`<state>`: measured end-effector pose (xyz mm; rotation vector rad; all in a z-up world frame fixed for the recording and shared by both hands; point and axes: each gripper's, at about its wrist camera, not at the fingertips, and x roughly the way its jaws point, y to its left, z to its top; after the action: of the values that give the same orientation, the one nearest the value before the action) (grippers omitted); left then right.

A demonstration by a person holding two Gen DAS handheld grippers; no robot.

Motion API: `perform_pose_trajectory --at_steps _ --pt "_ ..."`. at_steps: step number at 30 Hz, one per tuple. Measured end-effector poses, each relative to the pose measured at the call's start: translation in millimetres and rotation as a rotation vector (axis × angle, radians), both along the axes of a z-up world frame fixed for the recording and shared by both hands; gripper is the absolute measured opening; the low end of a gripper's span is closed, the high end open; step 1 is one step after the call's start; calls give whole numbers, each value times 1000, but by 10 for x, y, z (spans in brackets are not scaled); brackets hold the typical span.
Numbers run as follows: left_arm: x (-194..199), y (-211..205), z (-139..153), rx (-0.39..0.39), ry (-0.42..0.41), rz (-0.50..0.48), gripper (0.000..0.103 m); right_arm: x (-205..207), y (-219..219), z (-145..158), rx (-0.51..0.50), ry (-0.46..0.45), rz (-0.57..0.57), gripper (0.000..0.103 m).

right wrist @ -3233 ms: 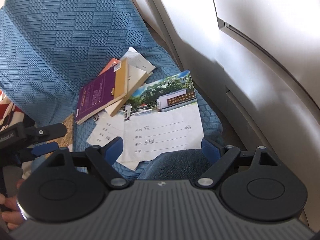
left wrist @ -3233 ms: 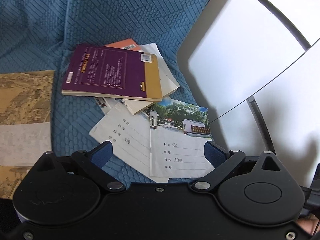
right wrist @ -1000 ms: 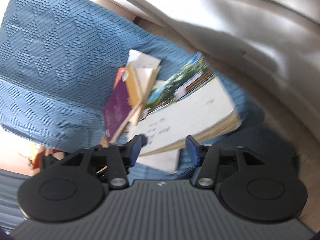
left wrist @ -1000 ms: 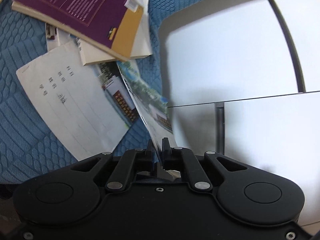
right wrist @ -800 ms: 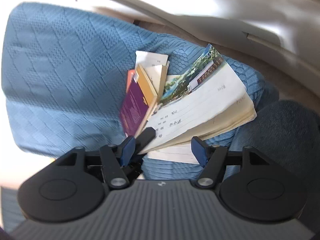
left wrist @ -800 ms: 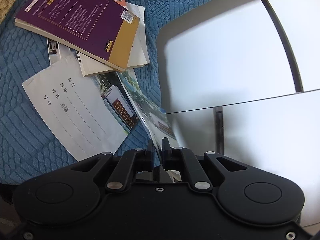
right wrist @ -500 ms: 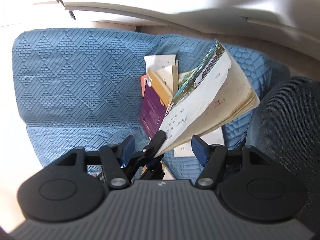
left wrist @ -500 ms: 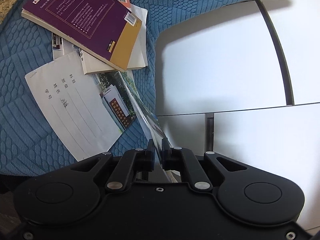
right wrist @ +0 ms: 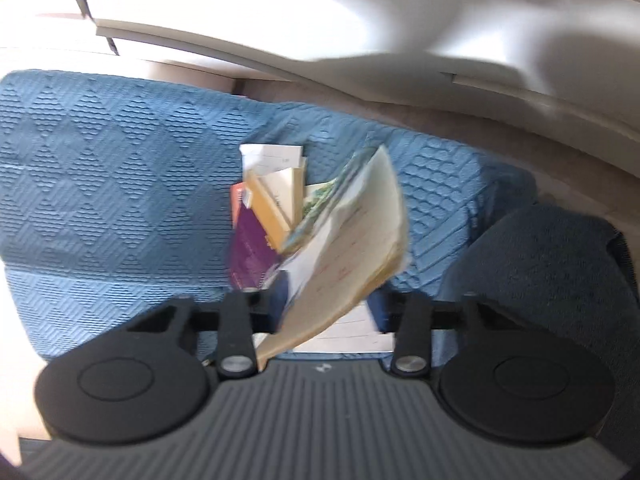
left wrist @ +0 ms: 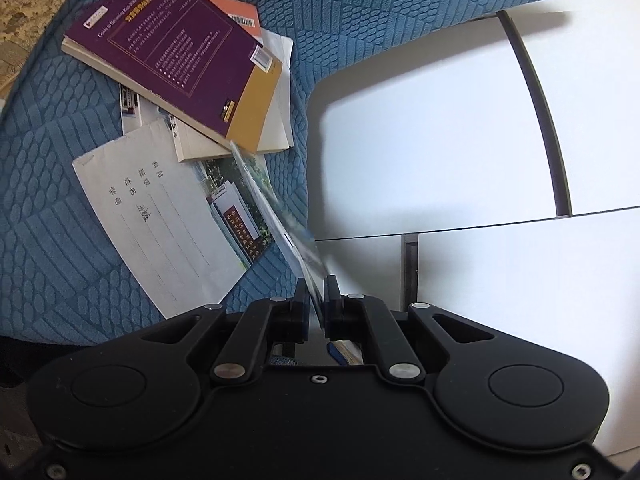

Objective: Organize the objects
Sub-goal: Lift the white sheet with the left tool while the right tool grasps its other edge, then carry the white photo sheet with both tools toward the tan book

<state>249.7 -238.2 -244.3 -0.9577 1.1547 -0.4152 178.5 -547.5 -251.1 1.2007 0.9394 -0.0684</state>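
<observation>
The notebook (left wrist: 276, 216) with the photo cover stands on edge, lifted off the blue sofa (left wrist: 360, 12), and my left gripper (left wrist: 316, 300) has its two fingers pressed close on the notebook's near corner, so I see the cover almost edge-on running up and away from the jaws. In my right wrist view the same notebook (right wrist: 352, 248) hangs tilted and blurred, its cream pages fanned toward me, its lower corner just in front of my right gripper (right wrist: 328, 308); that gripper's fingers stand wide apart on either side of the notebook, and I cannot tell whether either one touches it. Just left of the held notebook lies a second notebook (left wrist: 160, 216), flat on the sofa, its white cover with handwritten lines facing up and its photo strip beside the lifted one. Beyond that one, a purple book (left wrist: 172, 44) with a mustard band sits on top of the pile, over a cream book (left wrist: 236, 140) and some white papers (left wrist: 280, 68), with an orange book (left wrist: 236, 10) poking out from behind it. Far left of the notebook, a patterned tan sheet (left wrist: 24, 12) lies at the sofa's edge. Right of the notebook the sofa ends against pale wall panels (left wrist: 432, 148).
</observation>
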Motion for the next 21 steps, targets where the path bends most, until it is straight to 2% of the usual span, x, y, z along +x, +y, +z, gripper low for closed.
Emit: perform_pose_trajectory --at_steps 1,4,14,21 --pt "-12 23 24 -2 -4 2 5 3 13 25 -25 -2 12 18" --pt "-48 93 109 1 -15 6 5 -29 83 128 -74 -33 43 15" --pt "-242 424 483 8 -91 13 6 -128 423 627 -231 -167 123 13" --pt "-411 784 639 22 -141 62 6 -157 747 877 -304 -276 192 12"
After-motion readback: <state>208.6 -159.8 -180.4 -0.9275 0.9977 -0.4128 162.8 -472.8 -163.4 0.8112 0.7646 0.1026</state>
